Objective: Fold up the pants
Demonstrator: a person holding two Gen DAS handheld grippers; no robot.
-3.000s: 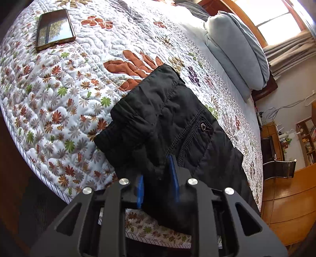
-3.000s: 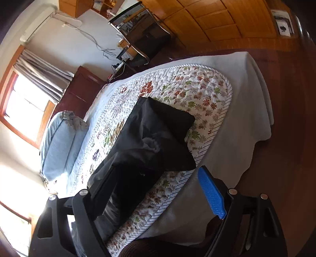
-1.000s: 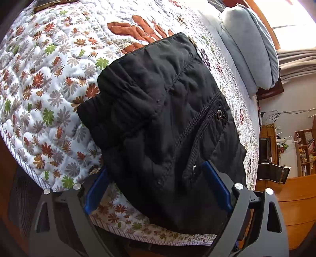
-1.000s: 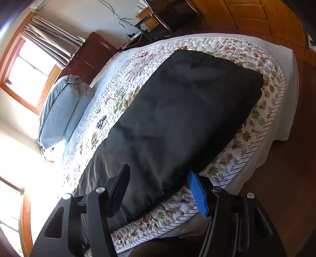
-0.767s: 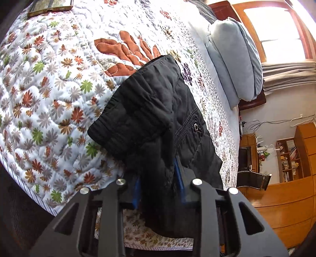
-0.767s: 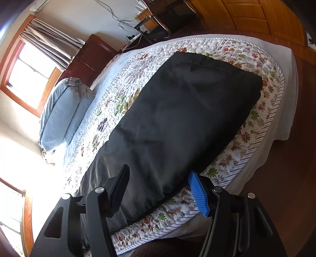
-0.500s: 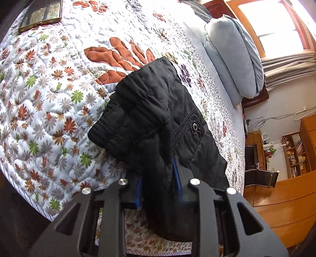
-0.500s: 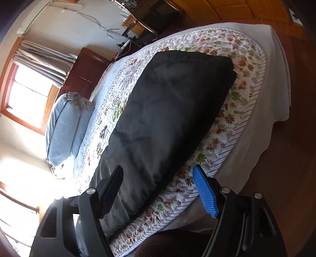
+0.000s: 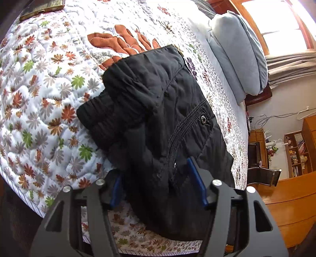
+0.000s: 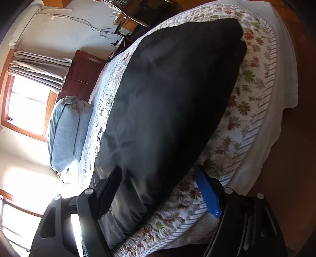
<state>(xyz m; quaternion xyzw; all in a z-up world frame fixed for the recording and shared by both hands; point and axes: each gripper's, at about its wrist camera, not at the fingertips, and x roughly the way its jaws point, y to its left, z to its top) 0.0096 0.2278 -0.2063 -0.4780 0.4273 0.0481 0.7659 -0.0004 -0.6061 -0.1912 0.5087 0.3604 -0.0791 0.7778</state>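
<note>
Black pants (image 9: 158, 110) lie along the near edge of the bed (image 9: 39, 83), folded into a long band; waistband end bunched and ribbed toward the left corner, leg end flat and smooth toward the right corner. Fabric looks thin, slightly shiny, quilted or padded, with a stitched pocket seam and a metal snap (image 9: 203, 118) on top. Left gripper (image 9: 158, 183) straddles a raised ridge of cloth at the near edge; blue pads stand apart with fabric humped between them, not pinched flat, so I read it as open around the pants rather than clamped. Right gripper (image 10: 158, 189) sits at the same near edge further along the legs, jaws wide apart, one black finger over the cloth, the blue pad (image 10: 207, 195) down by the quilt border; nothing held. Likely reason for both at the near edge: taking matched grips to carry that edge over for the next fold, though that is a guess. Quilt is puffy, stitched, with a floral print and striped binding; cloth should slide easily over it. Grey-blue pillows (image 9: 237, 51) at the far head end, a phone (image 9: 41, 9) at the far left corner, well apart from the pants.
</note>
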